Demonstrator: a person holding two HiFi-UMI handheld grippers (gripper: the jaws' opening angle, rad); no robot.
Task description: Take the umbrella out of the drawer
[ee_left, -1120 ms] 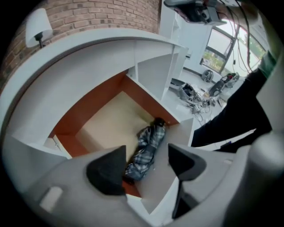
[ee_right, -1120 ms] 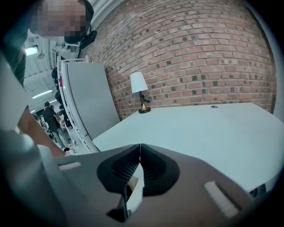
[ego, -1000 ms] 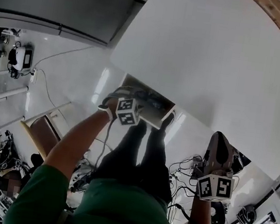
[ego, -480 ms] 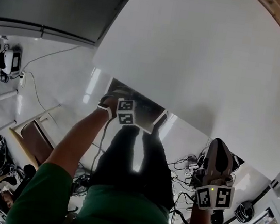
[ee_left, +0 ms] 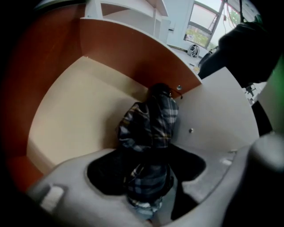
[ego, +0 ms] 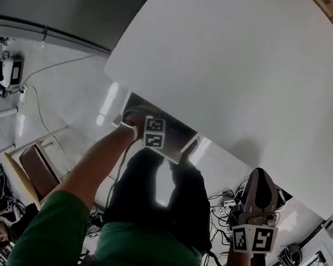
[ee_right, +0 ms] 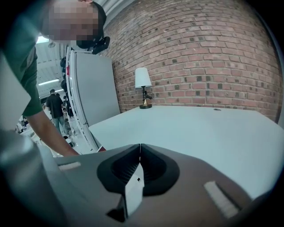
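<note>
Drawer (ego: 179, 142) is open under the near edge of the white bench (ego: 243, 79). Left gripper (ego: 149, 126) reaches down into it.

Left gripper view: the fingers (ee_left: 66, 186) are closed on a folded plaid umbrella (ee_left: 151, 128), dark blue with pale and yellow lines. The lower end of the umbrella is pinched between them. Its upper part leans up into the drawer corner, where the red-brown wall meets a pale panel. The tan drawer floor (ee_left: 75, 115) is bare to the left of it. Umbrella is inside the drawer, not yet clear of it.

Right gripper (ego: 260, 183) is held well apart to the right, off the bench edge and over the floor. Its own view shows its fingers (ee_right: 133, 186) pressed together with nothing between them, pointing across the bench top (ee_right: 199, 128). A small lamp (ee_right: 143, 86) stands at the far side against a brick wall (ee_right: 199, 53).
</note>
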